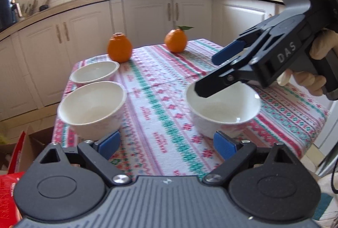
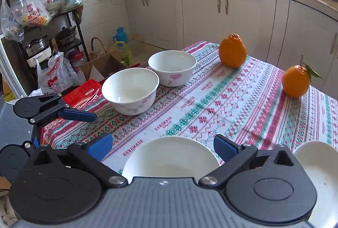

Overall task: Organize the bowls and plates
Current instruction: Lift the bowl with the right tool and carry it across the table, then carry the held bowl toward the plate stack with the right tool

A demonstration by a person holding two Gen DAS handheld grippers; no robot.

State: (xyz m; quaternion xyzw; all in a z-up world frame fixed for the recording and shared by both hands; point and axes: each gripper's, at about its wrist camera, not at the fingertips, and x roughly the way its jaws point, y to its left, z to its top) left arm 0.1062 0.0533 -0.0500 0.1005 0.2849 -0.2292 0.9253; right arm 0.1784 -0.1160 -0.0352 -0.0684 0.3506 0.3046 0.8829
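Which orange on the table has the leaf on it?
Find the table with the striped tablecloth. Two oranges sit at its far end, apart from the white bowls. The leafy orange is the rounder one nearer the right edge; the other orange has a bumpy top and no leaf.

I see glossy white ceramic bowls [image 2: 130, 90] beyond my jaws; woven patterned tablecloth [image 2: 232, 105] beneath them; matt ribbed plastic gripper body.

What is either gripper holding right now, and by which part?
Nothing. The left gripper and right gripper both stand with jaws open and empty; the bowl below the right one is not touched.
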